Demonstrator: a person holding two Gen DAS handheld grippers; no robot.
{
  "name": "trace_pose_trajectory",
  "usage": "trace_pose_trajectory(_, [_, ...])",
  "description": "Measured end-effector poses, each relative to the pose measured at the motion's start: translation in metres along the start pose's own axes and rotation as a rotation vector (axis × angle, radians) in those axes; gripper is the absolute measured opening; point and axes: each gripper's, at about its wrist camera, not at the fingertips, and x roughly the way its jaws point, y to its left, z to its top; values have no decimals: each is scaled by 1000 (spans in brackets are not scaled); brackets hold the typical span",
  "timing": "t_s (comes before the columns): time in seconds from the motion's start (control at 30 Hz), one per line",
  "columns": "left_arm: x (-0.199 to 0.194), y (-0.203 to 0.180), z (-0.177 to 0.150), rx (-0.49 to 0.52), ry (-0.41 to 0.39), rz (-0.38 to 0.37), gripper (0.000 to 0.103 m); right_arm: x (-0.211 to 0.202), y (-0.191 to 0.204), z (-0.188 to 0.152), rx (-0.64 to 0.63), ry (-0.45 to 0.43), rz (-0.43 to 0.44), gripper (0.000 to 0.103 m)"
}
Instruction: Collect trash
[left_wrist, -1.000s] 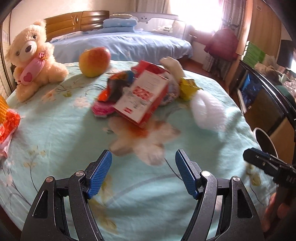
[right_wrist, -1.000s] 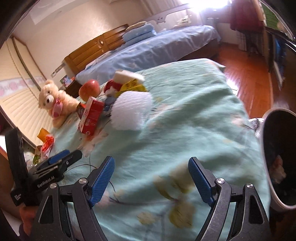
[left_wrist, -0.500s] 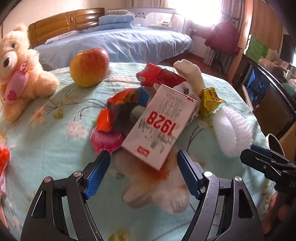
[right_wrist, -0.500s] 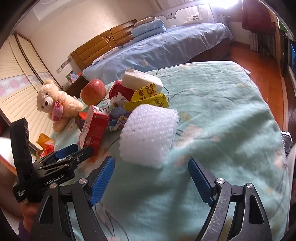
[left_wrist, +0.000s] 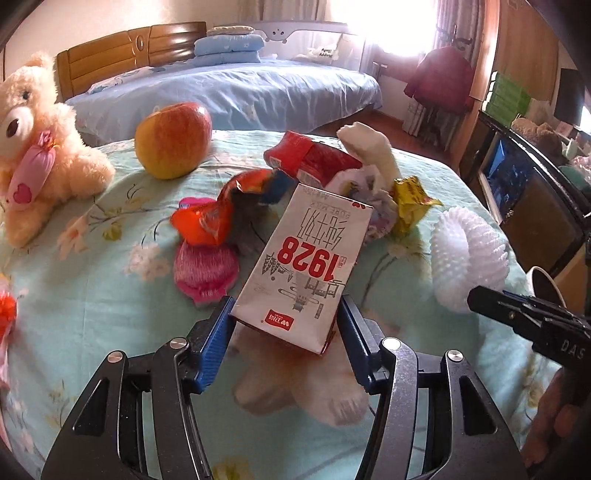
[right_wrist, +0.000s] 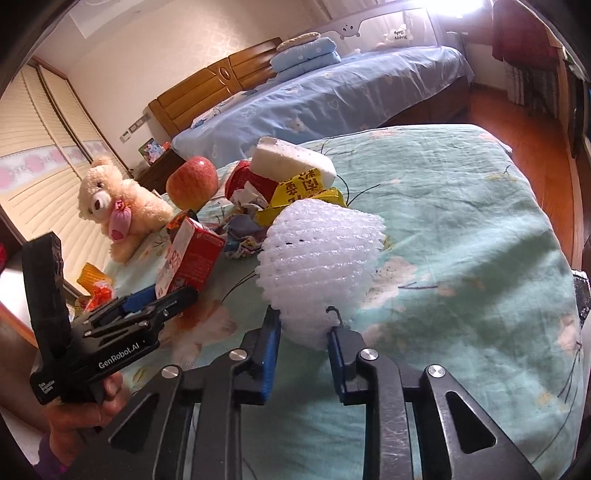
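Both grippers have come forward onto the pile since the earlier frames, and we now have a piece of trash in each. Our left gripper (left_wrist: 284, 325) is closing on the lower end of the milk carton (left_wrist: 306, 266), pads touching its sides. Our right gripper (right_wrist: 301, 341) is closing too, pinching the near edge of the white foam net (right_wrist: 317, 266). Both pieces rest on the green tablecloth (right_wrist: 461, 236). We judge the grasp step is under way; next we need firm holds, then a lift clear of the wrappers (left_wrist: 207, 221), apple (left_wrist: 171, 140) and teddy bear (left_wrist: 33, 147).
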Motion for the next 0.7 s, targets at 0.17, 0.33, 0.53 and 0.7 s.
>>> trace_pose_trajectory(0.17, [-16,-11,-12,-2,-12,-17,54,-22,-3,-7,-5,-20,13,22])
trace_pose_trajectory(0.33, [-24,-28,-23,15,-3,-41,54,-40,-9,-16,-2,-30,15,22])
trace_pose_trajectory(0.53, [-25,-39,-32,10,21,-42,56,-49,-20,-27,-1,-9,2,22])
trace_pose_trajectory(0.7, [-21,-39,-30,15,25,-9,65,-40,-24,-30,-4,37,-15,41])
